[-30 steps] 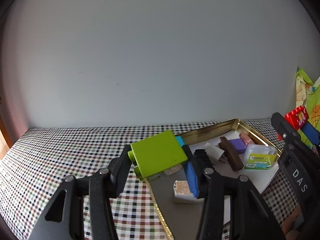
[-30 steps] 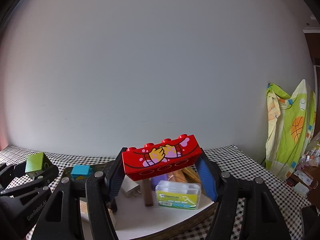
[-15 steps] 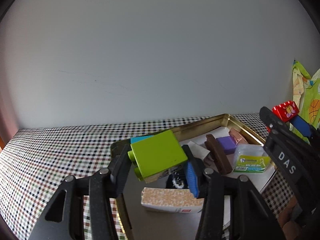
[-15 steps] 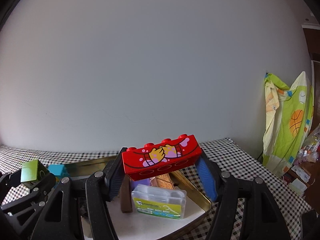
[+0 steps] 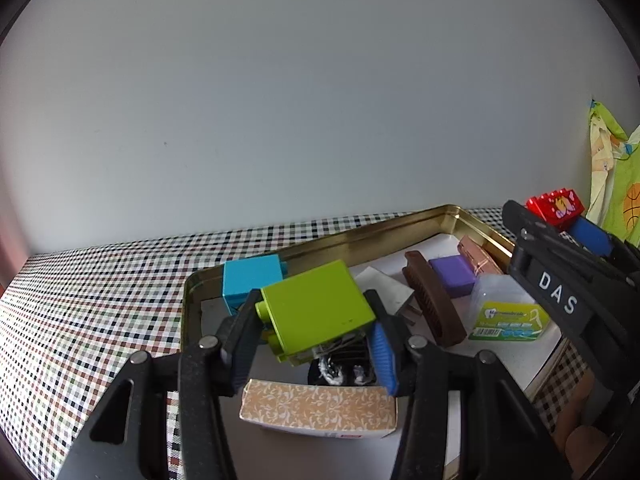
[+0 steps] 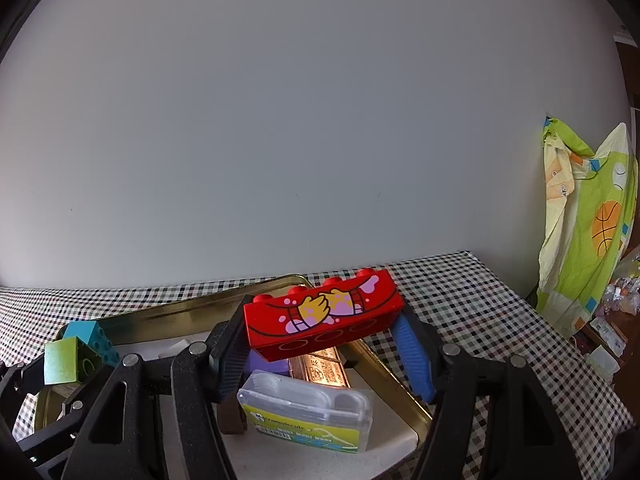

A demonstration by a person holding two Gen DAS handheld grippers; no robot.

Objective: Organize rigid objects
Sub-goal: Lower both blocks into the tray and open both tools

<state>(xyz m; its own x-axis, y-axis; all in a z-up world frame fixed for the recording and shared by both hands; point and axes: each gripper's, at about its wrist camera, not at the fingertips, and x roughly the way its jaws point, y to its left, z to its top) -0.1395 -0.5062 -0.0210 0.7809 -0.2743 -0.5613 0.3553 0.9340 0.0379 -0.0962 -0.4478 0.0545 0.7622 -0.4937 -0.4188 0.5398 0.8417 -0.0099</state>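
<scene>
Red brick [image 6: 324, 314] crosswise, studs up

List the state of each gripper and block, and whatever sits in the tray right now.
Left gripper: shut on green block, held over the tray.
Right gripper: shut on red block, held over the tray.
Blue block: resting in the tray's corner.
Floss box: lid closed, lying in the tray.
Gold tray: open, partly filled.
</scene>
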